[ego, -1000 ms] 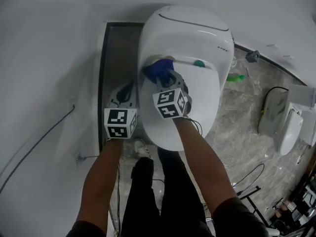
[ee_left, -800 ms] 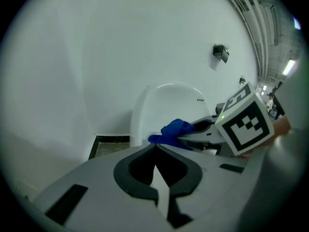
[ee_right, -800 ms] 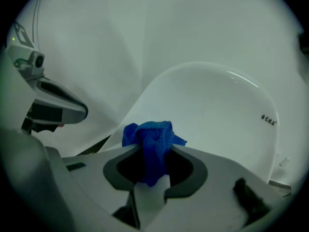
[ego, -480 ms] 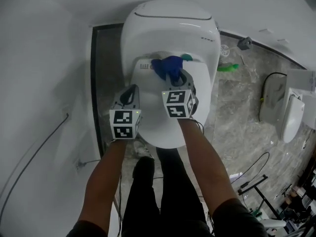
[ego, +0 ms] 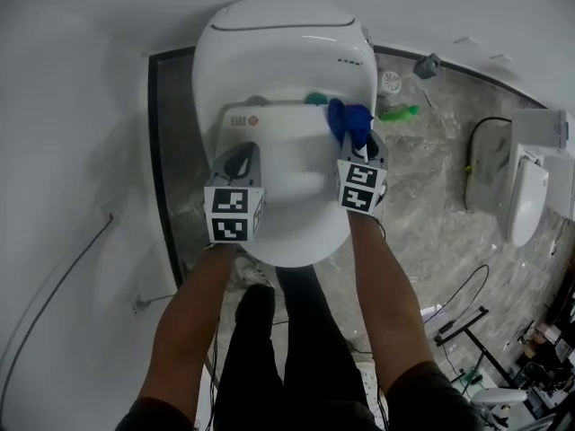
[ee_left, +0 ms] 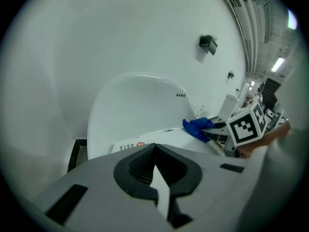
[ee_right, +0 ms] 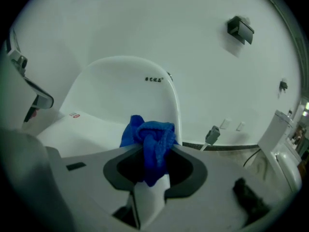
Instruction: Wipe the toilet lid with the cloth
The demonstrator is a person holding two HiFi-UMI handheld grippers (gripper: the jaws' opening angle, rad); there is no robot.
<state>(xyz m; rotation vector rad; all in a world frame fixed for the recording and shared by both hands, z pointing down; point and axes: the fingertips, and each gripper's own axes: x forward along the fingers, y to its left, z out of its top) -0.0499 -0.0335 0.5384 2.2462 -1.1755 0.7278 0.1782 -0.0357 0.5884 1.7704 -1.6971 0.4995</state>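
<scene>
We find the right tool [ego: 358,147] clamped on the blue cloth [ego: 349,119], which is bunched ahead of the jaws for wiping at the two-o'clock edge of the toilet lid [ego: 287,187]. The left tool [ego: 240,158], closed and empty, waits at nine o'clock.

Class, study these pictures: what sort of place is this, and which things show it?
Probably a bathroom, perhaps a showroom or test room: a white toilet stands against the wall, and a second toilet stands at the right on a grey stone-look floor.
</scene>
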